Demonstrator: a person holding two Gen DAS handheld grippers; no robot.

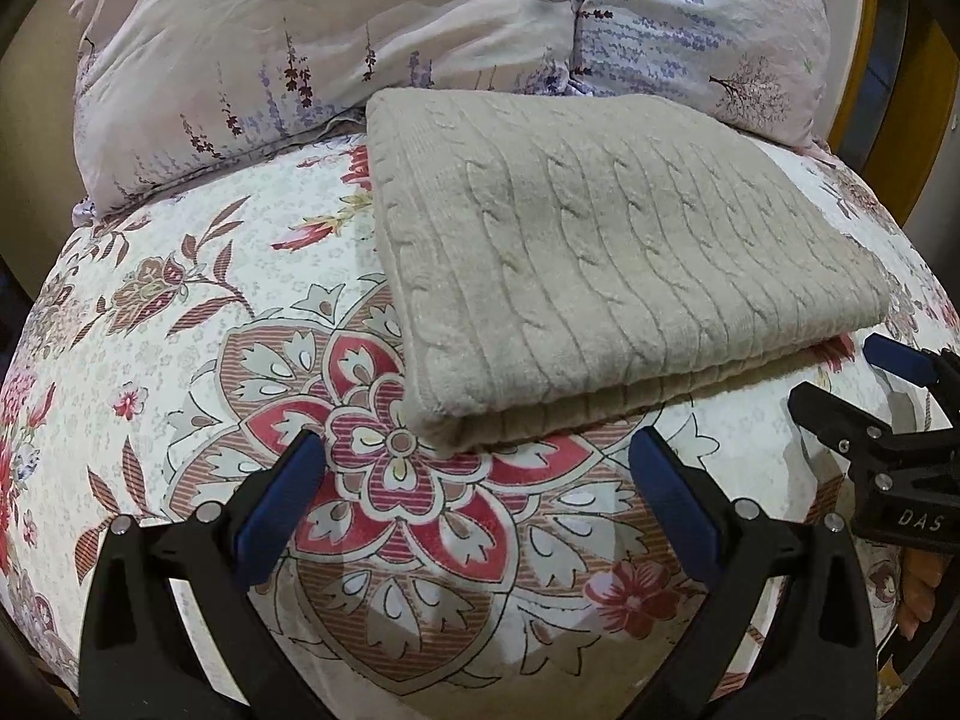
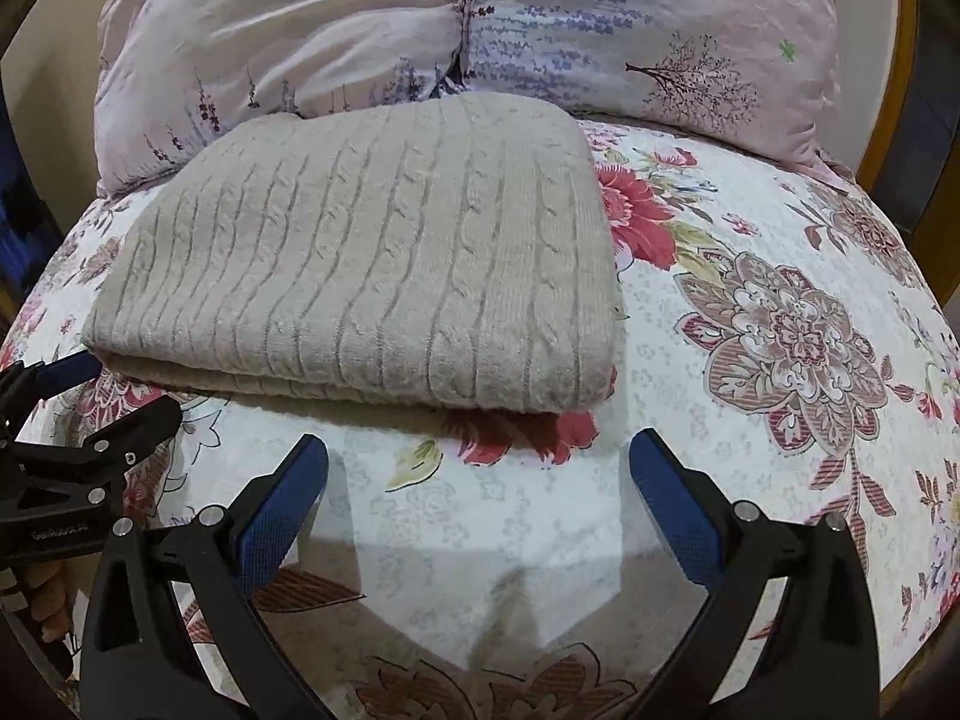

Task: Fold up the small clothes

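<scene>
A beige cable-knit sweater [image 1: 612,264] lies folded into a neat rectangle on the floral bedspread [image 1: 180,312]; it also shows in the right wrist view [image 2: 372,258]. My left gripper [image 1: 477,450] is open and empty, just in front of the sweater's near left corner. My right gripper [image 2: 480,450] is open and empty, just in front of the sweater's near right corner. Each gripper shows at the edge of the other's view: the right one [image 1: 840,384] and the left one [image 2: 114,384], both open beside the sweater's near edge.
Two pale pillows with lavender print [image 1: 336,48] [image 2: 648,36] lean behind the sweater. A wooden bed frame [image 1: 864,60] rises at the far right. The bedspread [image 2: 780,330] stretches right of the sweater.
</scene>
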